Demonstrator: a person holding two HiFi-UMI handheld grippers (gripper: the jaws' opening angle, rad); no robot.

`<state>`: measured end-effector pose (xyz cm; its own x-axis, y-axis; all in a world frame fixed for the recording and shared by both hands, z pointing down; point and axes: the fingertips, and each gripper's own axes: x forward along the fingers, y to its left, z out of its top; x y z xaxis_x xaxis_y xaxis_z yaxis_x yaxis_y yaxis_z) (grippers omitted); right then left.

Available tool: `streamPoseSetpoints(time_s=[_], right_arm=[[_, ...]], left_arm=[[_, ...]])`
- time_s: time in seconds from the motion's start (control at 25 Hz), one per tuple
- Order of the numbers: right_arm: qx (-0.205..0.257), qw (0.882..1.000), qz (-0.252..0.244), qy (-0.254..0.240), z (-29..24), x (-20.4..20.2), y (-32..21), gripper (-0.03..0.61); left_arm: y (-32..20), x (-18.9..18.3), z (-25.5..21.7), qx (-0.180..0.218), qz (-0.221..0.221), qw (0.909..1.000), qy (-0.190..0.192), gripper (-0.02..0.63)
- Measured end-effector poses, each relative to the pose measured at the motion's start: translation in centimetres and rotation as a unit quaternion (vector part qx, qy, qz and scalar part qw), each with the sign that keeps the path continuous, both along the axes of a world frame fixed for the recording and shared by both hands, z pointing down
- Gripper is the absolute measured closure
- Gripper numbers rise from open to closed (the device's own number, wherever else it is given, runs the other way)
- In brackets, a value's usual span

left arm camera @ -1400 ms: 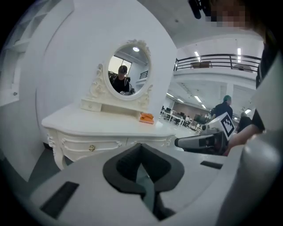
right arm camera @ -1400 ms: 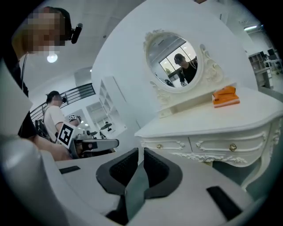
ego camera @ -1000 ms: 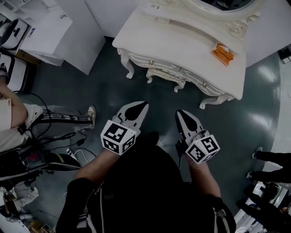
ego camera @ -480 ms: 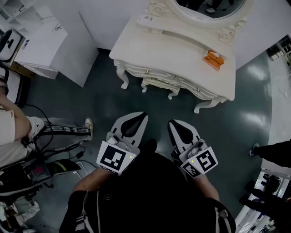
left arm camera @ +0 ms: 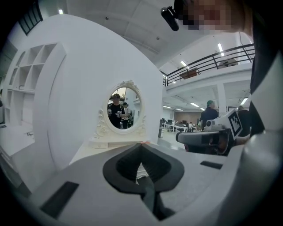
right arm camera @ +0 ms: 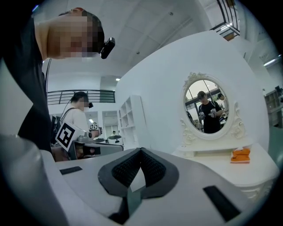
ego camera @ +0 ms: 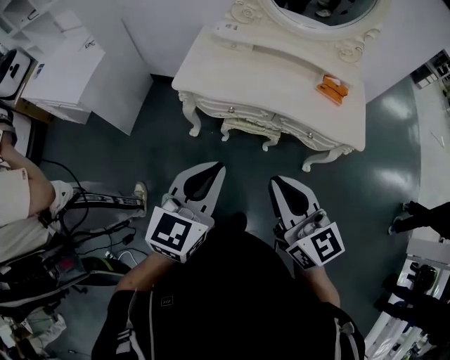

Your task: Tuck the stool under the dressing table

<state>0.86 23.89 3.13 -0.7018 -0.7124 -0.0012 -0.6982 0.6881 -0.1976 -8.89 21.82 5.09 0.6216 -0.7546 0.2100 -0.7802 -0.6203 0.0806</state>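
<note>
The white dressing table [ego camera: 281, 70] stands at the top of the head view, with its oval mirror [ego camera: 323, 10] behind. The cream stool [ego camera: 247, 129] sits under it; only its carved front and curled legs show below the table's edge. My left gripper [ego camera: 219, 167] and right gripper [ego camera: 275, 181] are side by side above the dark floor, well short of the table, both shut and empty. In the left gripper view the shut tips [left arm camera: 141, 145] point at the mirror [left arm camera: 124, 110]. The right gripper view shows its shut tips [right arm camera: 141, 149] before the table [right arm camera: 212, 161].
An orange object [ego camera: 332, 88] lies on the tabletop's right part. A seated person [ego camera: 21, 204] and floor cables [ego camera: 91, 225] are at the left, a white cabinet [ego camera: 70, 63] at the upper left. Another person's feet [ego camera: 422, 214] stand at the right edge.
Both grippers have come up nearer the head camera and rolled slightly. The stool and table have not moved; the view shows more of the mirror.
</note>
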Motion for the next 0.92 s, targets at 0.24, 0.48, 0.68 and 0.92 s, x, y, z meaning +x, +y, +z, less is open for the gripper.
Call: streamPoseSetpoints(time_s=[0.24,0.48,0.68,0.92], right_arm=[[-0.013,1.000,0.009,-0.001,1.0,0.4,-0.1,0.560],[-0.015,1.000,0.010,0.000,1.1,0.5,0.3,0.560],[-0.012,1.000,0.006,-0.003,1.2,0.3,0.5,0.560],[-0.016,1.000,0.002,-0.005,1.2,0.3,1.1,0.560]], left_arm=[[0.1,0.3,1.1,-0.014,0.011,0.9998,-0.003,0.609],[0.3,0.6,0.8,-0.013,0.013,0.9998,-0.004,0.609],[0.6,0.8,1.1,-0.012,0.017,0.9998,-0.008,0.609],[1.1,1.1,1.0,-0.016,0.020,0.9997,-0.006,0.609]])
